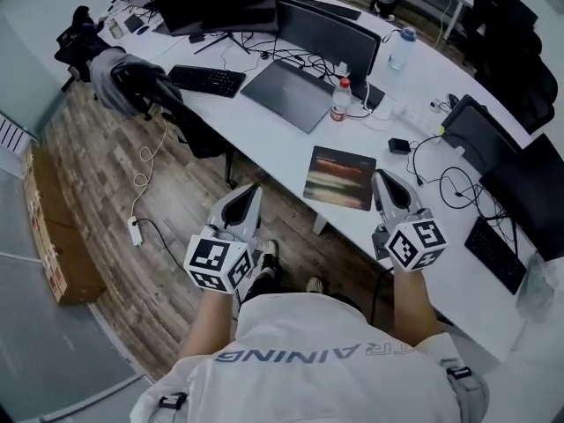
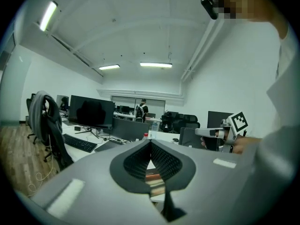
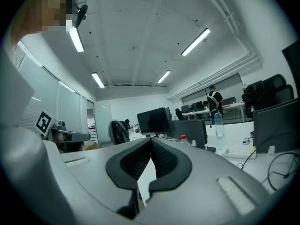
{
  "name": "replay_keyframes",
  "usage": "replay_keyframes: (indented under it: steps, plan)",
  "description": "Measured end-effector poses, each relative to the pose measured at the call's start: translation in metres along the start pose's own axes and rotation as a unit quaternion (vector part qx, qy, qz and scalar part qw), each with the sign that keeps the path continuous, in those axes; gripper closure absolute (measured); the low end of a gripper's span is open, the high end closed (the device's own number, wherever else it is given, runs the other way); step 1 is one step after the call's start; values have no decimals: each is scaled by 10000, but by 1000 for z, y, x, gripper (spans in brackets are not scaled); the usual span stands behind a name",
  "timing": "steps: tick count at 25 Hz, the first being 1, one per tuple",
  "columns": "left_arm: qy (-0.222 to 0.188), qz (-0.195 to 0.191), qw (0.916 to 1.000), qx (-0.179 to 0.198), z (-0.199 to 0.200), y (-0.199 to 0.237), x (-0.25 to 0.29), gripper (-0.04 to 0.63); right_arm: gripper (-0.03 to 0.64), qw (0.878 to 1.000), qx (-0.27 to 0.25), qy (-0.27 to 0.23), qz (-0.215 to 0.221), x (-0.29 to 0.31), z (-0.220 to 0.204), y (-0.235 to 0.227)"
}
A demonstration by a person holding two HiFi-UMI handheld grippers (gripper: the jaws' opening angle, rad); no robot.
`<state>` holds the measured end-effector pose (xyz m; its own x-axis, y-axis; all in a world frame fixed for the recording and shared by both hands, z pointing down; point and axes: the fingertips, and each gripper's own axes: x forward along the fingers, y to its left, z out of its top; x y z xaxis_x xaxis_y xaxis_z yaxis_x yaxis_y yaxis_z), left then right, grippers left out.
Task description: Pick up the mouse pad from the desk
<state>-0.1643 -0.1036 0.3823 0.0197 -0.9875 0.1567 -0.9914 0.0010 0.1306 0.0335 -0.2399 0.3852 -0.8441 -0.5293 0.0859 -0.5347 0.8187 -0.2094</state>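
The mouse pad [image 1: 340, 177], a dark rectangle with reddish and pale stripes, lies flat on the white desk [image 1: 282, 144] close to its front edge. My left gripper [image 1: 252, 192] hovers over the floor just left of the desk edge, short of the pad, shut and empty. My right gripper [image 1: 380, 180] is held over the desk right beside the pad's right edge, also shut with nothing in it. In the left gripper view the jaws [image 2: 150, 142] meet at the tip, and a strip of the pad [image 2: 154, 180] shows below them. The right gripper view shows its jaws [image 3: 151, 141] touching.
Behind the pad are a closed laptop [image 1: 286, 93], a red-capped bottle [image 1: 340, 100], a keyboard [image 1: 207, 80], monitors [image 1: 326, 32] and a water bottle [image 1: 401, 48]. Cables and a small black box [image 1: 398, 145] lie to the right. A chair with a jacket [image 1: 132, 82] stands at the left.
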Motion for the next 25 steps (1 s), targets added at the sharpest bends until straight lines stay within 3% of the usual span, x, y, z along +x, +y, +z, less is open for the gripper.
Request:
replay_keyframes:
  steps: [11,19,25]
  plan:
    - [374,-1384,9897,8,16,52,122,594,601,9888,-40,73,-1489,44,24,-37]
    - [662,-2320,9704,112,5,53,187,594,601,9684,75,210,-2485,40,4,-50]
    - [929,-2775,9558,288,-6,33,214,594,601,9506,366,134,-3080,13,-16,-64]
